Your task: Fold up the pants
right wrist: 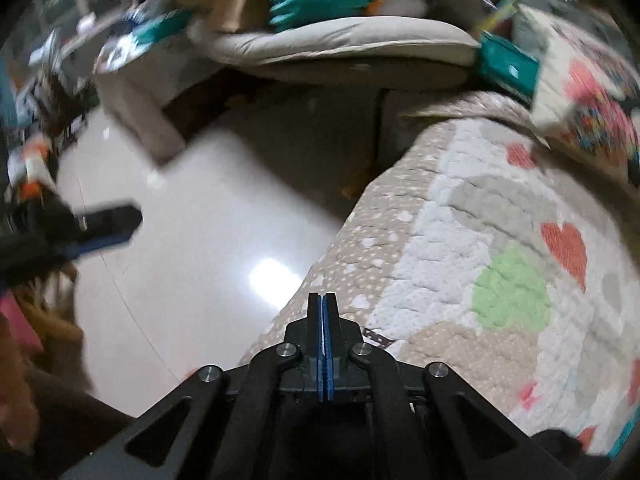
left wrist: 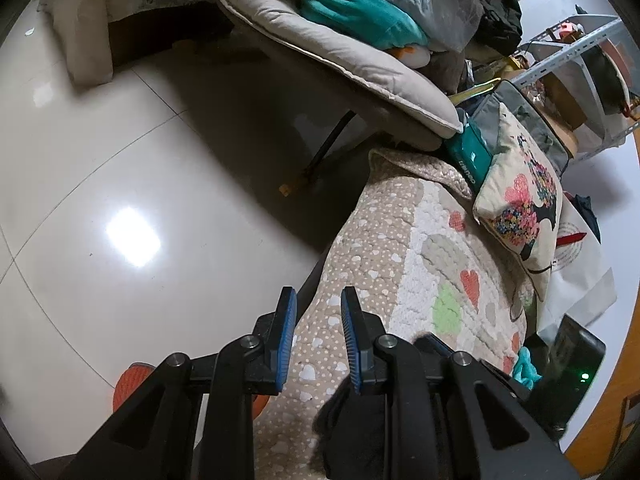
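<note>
Showing, at left in both views, a pale glossy tile floor (left wrist: 100, 160) catching one bright lamp glare. Showing, at right, a quilt (left wrist: 380, 260) draping over a seat edge, patterned in beige with white hearts and white with red, green and grey hearts. Showing, above, a grey padded chair cushion (left wrist: 320, 52) sloping down toward the quilt and carrying a teal plush toy (left wrist: 360, 12) with a clear plastic bag beside it.

Showing a printed pillow (left wrist: 520, 208) leaning at the quilt's far end, bearing a pink and multicoloured flower figure. Showing a white bag (left wrist: 576, 264) behind the pillow, carrying a ring of print too small for reading.

Showing the pants (left wrist: 348, 432) as a dark bunched cloth lying on the quilt's near edge, directly under the left gripper and largely hidden by its frame. Giving no means of telling their long axis or heading.

Showing a teal box (left wrist: 468, 160) wedging between cushion and pillow, with white lettering on its side defying sure reading.

Showing the left gripper (left wrist: 318, 296) hanging over the quilt edge with blue pads standing apart, only quilt showing through the gap. Appearing blurred over the floor in the right wrist view.

Showing the right gripper (right wrist: 323, 300) pointing down at the quilt's edge, pads pressing together with nothing visible between them.
</note>
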The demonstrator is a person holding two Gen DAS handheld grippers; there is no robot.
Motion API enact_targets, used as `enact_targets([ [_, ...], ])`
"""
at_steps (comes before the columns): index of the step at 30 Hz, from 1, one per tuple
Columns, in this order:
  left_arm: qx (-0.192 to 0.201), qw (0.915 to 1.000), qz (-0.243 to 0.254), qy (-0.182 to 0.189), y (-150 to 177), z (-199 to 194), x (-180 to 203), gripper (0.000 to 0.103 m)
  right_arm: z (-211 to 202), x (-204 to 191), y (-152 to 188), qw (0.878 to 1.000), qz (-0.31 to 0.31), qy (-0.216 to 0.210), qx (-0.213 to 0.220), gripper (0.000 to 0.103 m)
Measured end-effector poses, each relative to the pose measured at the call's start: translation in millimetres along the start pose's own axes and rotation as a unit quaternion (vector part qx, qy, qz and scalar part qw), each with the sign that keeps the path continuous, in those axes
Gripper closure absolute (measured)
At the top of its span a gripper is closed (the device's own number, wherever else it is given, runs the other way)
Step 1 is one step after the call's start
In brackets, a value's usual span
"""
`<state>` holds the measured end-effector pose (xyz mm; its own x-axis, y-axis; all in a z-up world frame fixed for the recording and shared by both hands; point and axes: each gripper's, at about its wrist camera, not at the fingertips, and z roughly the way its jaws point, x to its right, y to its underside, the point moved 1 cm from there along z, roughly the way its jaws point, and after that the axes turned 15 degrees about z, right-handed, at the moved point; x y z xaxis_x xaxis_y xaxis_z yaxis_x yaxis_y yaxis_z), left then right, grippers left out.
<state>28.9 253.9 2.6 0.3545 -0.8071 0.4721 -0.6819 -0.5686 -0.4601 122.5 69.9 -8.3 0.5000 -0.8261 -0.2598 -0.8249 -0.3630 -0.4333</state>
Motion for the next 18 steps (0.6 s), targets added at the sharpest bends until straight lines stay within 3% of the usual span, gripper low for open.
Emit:
enact_targets([
  [1,0.000,1.0000,-0.001,0.000,0.2,-0.3,-0.6,0.081,-4.4,5.2,5.0,1.000,0.000,-0.004,-0.006,0.083],
  [2,0.001,1.0000,-0.004,0.000,0.2,-0.5,-0.6,0.081,-8.7,10.1,11.0,1.000,-0.013,-0.001,-0.011,0.061],
  [4,0.003,1.0000,-0.005,0.003,0.4,-0.5,1.8,0.077,-13.3,9.2,22.8,0.999,-0.049,0.013,-0.010,0.047],
  [9,0.000,0.9999,0.011,-0.001,2.7,1.0,9.7,0.076,2.2,-9.1,46.1,0.992,-0.123,0.008,-0.037,0.047],
  [12,0.001,1.0000,0.001,-0.004,2.1,-0.3,3.6,0.076,18.7,-23.1,59.7,0.984,-0.172,0.026,-0.047,0.048],
  [13,0.002,1.0000,-0.003,-0.003,1.5,-0.8,2.1,0.076,25.8,-24.4,62.7,0.980,-0.186,0.042,-0.052,0.052],
  [15,0.003,1.0000,-0.008,0.002,1.2,-2.6,0.0,0.076,32.2,-21.1,64.0,0.979,-0.186,0.052,-0.066,0.090],
  [18,0.004,0.9999,-0.008,0.007,1.2,-3.5,1.0,0.076,23.9,-15.3,56.4,0.984,-0.161,0.044,-0.057,0.094],
])
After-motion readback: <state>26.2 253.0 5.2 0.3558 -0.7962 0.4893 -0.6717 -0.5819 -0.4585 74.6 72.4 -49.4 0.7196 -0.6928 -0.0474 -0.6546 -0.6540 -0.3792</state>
